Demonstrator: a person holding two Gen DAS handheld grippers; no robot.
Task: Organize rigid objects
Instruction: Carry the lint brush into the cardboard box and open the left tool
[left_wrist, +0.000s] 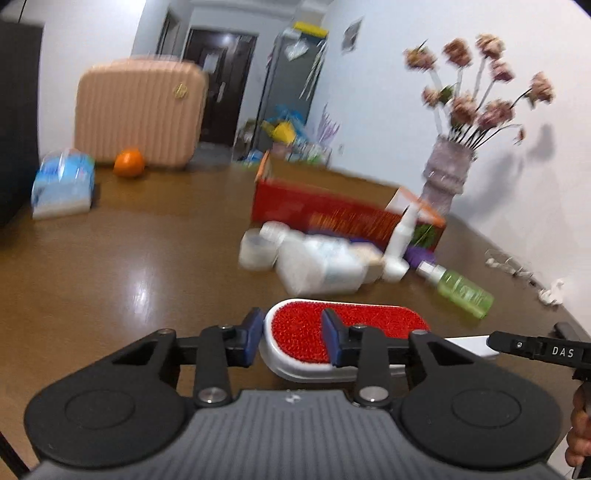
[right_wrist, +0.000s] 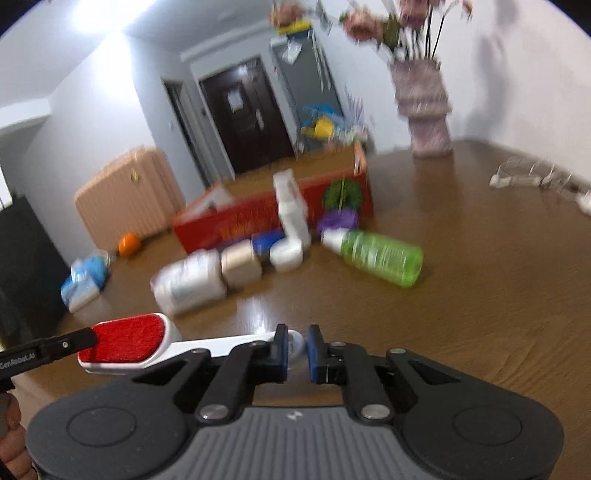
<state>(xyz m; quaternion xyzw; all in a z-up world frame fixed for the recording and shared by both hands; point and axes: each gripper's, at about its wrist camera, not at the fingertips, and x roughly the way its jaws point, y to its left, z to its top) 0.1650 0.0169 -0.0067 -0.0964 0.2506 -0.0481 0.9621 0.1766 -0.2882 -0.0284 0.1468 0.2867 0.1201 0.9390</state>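
Both units grip one item. The left hand-held gripper (left_wrist: 293, 338) is clamped across the red-bristled head of the lint brush (left_wrist: 314, 328); the right hand-held gripper (right_wrist: 297, 350) is closed on the rounded end of its white handle. The brush hangs between them, just above the brown counter (left_wrist: 129, 266), nearest of all the objects.

Judgement: the step in hand is carrying the brush to the red box (left_wrist: 317, 206). With two grips on one rigid body, both hands should travel together and level, or the handle will twist out of the pads. The smooth plastic handle is likely to slip; the bristle pad should hold better.

Beyond lie a white jug (left_wrist: 321, 266), a small beige box (right_wrist: 242, 267), an upright white bottle (right_wrist: 291, 210) and a translucent green spray bottle (right_wrist: 380, 256) on its side, all hard-shelled. The box looks like printed card, open-topped. Farther off stand a ribbed vase (left_wrist: 445, 173) and a ridged peach suitcase (left_wrist: 138, 110).
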